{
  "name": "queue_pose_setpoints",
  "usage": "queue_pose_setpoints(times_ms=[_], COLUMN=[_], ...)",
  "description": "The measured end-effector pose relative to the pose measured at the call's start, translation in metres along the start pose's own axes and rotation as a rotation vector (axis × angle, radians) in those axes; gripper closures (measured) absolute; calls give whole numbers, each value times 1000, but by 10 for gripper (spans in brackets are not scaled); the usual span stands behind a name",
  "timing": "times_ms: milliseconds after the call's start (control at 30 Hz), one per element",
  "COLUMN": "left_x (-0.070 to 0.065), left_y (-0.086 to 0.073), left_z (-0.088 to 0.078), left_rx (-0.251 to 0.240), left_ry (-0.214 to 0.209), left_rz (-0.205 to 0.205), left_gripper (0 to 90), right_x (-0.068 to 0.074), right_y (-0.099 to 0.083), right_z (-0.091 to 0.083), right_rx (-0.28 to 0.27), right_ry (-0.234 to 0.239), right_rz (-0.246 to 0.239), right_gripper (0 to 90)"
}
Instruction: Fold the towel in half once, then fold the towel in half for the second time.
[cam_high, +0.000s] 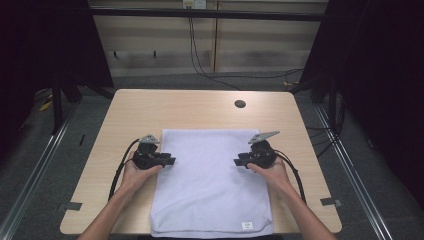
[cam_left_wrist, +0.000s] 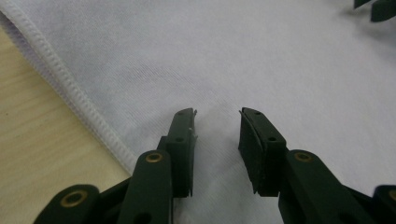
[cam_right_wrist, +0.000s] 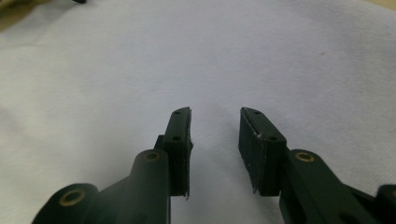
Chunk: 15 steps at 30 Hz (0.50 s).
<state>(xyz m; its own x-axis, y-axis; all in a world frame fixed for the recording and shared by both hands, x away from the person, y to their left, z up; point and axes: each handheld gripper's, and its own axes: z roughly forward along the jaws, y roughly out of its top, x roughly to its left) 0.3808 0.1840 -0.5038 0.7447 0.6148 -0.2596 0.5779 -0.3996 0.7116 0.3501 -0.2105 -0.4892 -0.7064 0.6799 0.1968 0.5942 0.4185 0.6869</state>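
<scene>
Claws (cam_high: 174, 161) (cam_high: 235, 161) above small-tagged towel (cam_high: 210, 185)

A light wooden desk (cam_high: 120, 115) carries 1 white towel (cam_high: 210, 190). The towel lies flat, nearer the desk's front edge than its round hole (cam_high: 240, 104).

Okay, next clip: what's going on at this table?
A person holds a gripper in each hand over a white towel lying flat on the table. The left gripper reaches in over its left edge, the right gripper over its right edge, both pointing inward. Both sets of fingers stand apart with nothing between them; the towel isn't gripped yet.
</scene>
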Motion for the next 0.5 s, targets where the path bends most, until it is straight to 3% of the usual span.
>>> queue_pose_setpoints(times_ms=[200,333,500], left_x=[-1,-5,-6], left_y=[-3,-7,-11], left_z=[-1,-2,-6], left_rx=[-12,-18,-18], left_ry=[8,22,3], left_rz=[11,27,20], left_gripper=[679,678,679], right_x=[-11,-9,-6], right_y=[-6,-9,-9], right_z=[7,6,5], right_rx=[0,-2,15], right_ry=[4,5,11], right_rz=[40,56,49], right_gripper=[638,637,643])
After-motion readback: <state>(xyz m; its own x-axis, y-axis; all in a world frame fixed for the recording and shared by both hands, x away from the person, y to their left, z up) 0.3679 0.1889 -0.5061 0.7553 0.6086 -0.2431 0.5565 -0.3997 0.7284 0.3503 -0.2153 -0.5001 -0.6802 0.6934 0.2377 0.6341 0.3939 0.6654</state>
